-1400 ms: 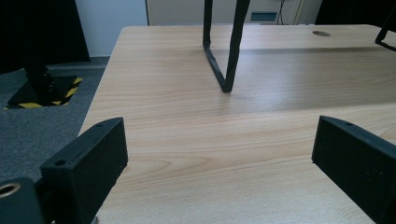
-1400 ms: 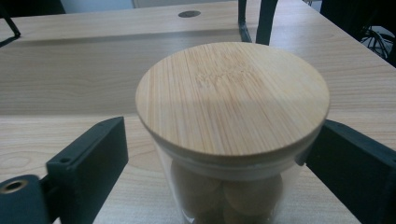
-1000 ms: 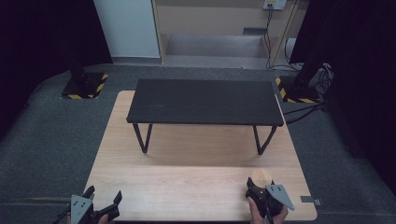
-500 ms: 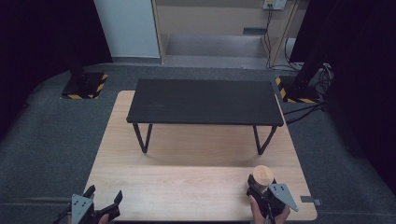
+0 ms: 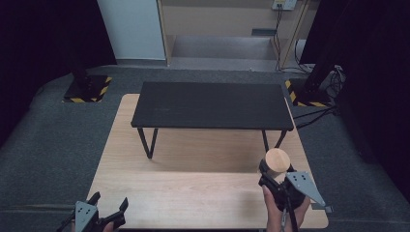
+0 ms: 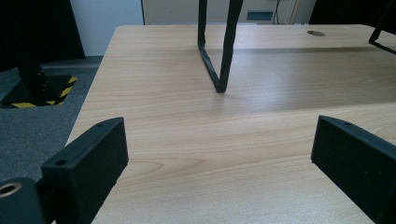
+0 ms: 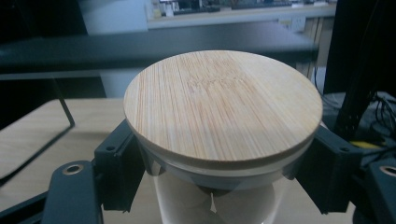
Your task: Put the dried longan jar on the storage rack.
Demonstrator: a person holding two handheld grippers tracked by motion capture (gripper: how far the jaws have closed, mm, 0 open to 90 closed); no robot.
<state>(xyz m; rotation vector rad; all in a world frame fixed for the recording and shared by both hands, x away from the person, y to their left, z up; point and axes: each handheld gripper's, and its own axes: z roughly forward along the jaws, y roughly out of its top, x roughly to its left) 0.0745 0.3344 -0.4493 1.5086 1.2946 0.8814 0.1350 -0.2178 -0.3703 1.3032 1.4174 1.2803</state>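
A glass jar with a round bamboo lid [image 5: 277, 161] stands upright at the right side of the wooden table [image 5: 193, 193]. My right gripper [image 5: 274, 170] is shut on it just under the lid. In the right gripper view the lid [image 7: 223, 105] lies between the two black jaws of that gripper [image 7: 224, 175], which press on the glass from both sides. The jar's base is hidden. My left gripper [image 5: 110, 200] is at the table's near left corner, open. In the left gripper view its jaws [image 6: 219, 154] stand wide apart over bare wood.
A low black table [image 5: 212, 104] on thin metal legs stands across the far half of the wooden table; one leg [image 6: 219, 56] is ahead of the left gripper. Grey carpet surrounds the table. Stand bases with yellow-black tape [image 5: 87, 89] sit beyond the far corners.
My right gripper has carried the jar a little away from the near edge, toward the black table. The left gripper has hardly moved.
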